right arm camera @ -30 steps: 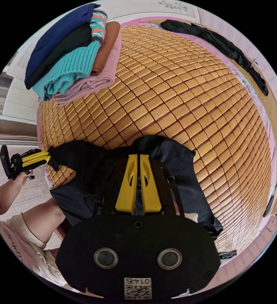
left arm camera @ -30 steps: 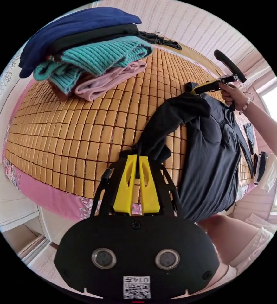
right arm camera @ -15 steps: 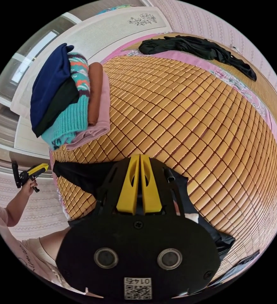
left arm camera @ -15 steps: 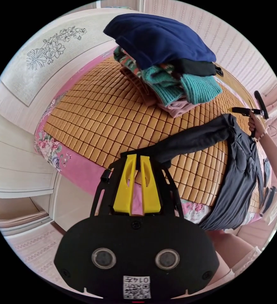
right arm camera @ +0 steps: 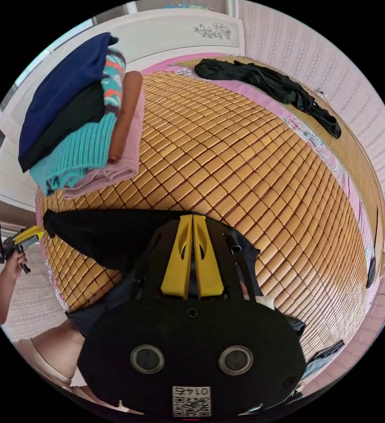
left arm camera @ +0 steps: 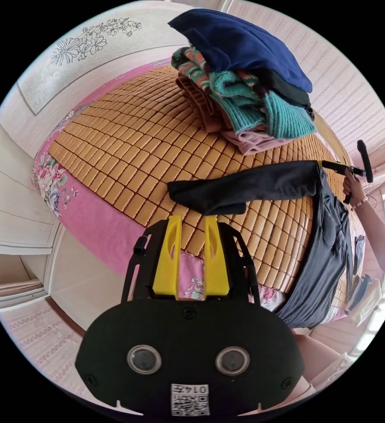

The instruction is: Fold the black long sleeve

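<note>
The left gripper [left arm camera: 191, 220] has let go — half a second ago its yellow jaws were pinching the cuff, and now they stand spread with a clear gap, empty, just short of the sleeve end. The black long sleeve [left arm camera: 263, 187] lies on the bamboo mat [left arm camera: 126, 145], its one sleeve drawn out straight across the tiles, cuff end resting flat just beyond those parted jaws. The body of the shirt hangs over the bed's edge towards the person's legs, creased and bunched there.

Over at the shoulder end, the right gripper [left arm camera: 322, 164] sits at the garment's top corner, a hand [left arm camera: 353, 189] wrapped on its grip. In the right gripper view its own jaws [right arm camera: 191, 220] are pressed nearly together with dark cloth between them — it is holding the shirt [right arm camera: 100, 235] fast. From there the sleeve runs out to the left gripper [right arm camera: 40, 230], whose yellow tip sits just at the cuff.

Behind it all, a stack of folded clothes [left arm camera: 245, 83] — navy on top, teal knit, pink at the bottom — sits on the mat, and another dark garment [right arm camera: 272, 86] lies crumpled at the far edge.
</note>
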